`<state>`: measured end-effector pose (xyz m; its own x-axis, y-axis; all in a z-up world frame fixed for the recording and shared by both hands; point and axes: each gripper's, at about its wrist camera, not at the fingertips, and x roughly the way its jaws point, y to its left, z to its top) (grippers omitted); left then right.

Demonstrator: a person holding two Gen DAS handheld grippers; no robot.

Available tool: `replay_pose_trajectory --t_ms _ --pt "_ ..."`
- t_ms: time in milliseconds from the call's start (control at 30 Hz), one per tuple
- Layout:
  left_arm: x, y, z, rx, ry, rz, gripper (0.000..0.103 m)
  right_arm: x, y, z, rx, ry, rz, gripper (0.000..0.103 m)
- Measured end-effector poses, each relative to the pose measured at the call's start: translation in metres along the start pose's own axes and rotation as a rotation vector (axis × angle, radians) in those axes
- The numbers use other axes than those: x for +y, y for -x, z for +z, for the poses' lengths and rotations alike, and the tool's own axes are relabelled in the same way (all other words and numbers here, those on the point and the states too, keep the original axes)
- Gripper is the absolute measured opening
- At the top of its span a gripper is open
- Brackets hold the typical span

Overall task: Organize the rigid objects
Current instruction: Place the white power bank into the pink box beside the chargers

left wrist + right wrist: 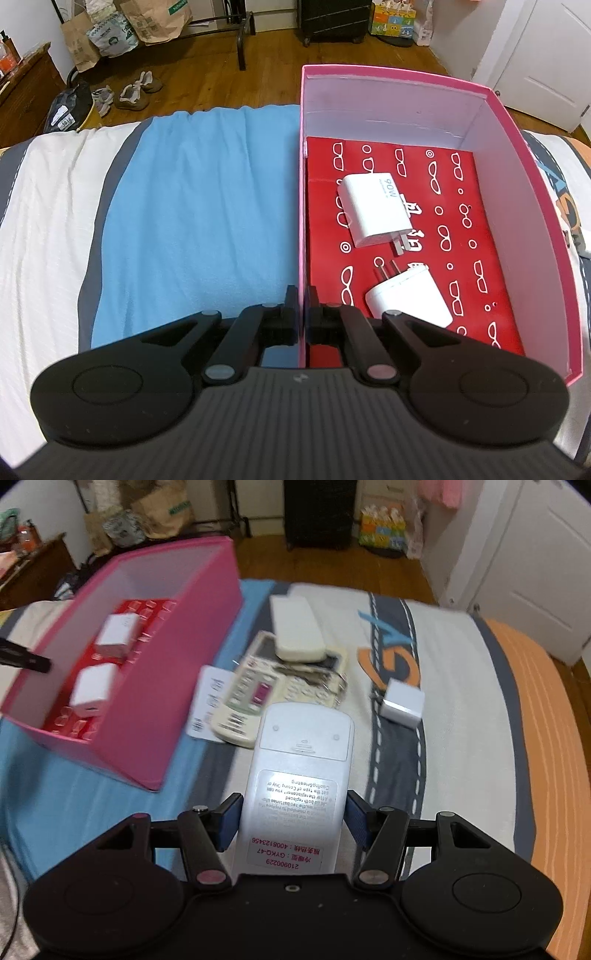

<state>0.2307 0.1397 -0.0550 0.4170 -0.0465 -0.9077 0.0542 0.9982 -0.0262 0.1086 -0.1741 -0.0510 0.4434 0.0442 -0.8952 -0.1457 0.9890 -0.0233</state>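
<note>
Between the blue-padded jaws of the right gripper point(293, 825), a long white plastic remote control point(301, 775) was held face down, its battery cover and printed label turned upward. The pads were pressed against its long edges near the labelled end, so the far end stuck out clear, probably so that it could be lowered into a container first. Its raised position above the bed suggested a transfer in progress rather than a pick or a release.

Just beyond it, on the striped bedspread point(461, 701), the unsorted things were gathered in a loose pile: a cream remote with a pink button panel point(247, 698), a white card point(208, 701) beside it, a smooth off-white oblong case point(297, 629) laid on top, and a bunch of metal keys point(325, 679). A small white cube charger point(402, 700) sat apart to the right.

To the left, the open pink cardboard box point(509, 206) was placed on a blue towel point(199, 206), evidently as the collection point. The left gripper point(303, 314) was clenched on the near left wall of the box, one jaw inside and one outside, apparently to steady it while things were dropped in. On the red patterned floor of the box, a white wall charger marked 90W point(373, 210) and a second white wall charger point(410, 297) were already stowed, prongs towards each other.
</note>
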Motion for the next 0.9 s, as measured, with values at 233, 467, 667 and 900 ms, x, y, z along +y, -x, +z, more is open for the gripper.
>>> replay_pose_trajectory --t_ms 233,467,667,900 --pt "0.008 0.005 -0.003 -0.022 0.029 -0.04 0.002 0.036 0.04 0.015 -0.034 0.09 0.042 0.064" --pt "0.004 0.006 -0.004 -0.032 0.007 -0.032 0.002 0.07 0.067 0.039 -0.068 0.164 0.111 0.064" --pt "0.006 0.007 -0.005 -0.032 0.008 -0.042 0.002 0.105 0.064 0.066 -0.085 0.23 0.17 0.064" --pt "0.007 0.008 -0.006 -0.044 0.004 -0.05 0.002 0.141 0.028 0.104 -0.074 0.259 0.213 0.064"
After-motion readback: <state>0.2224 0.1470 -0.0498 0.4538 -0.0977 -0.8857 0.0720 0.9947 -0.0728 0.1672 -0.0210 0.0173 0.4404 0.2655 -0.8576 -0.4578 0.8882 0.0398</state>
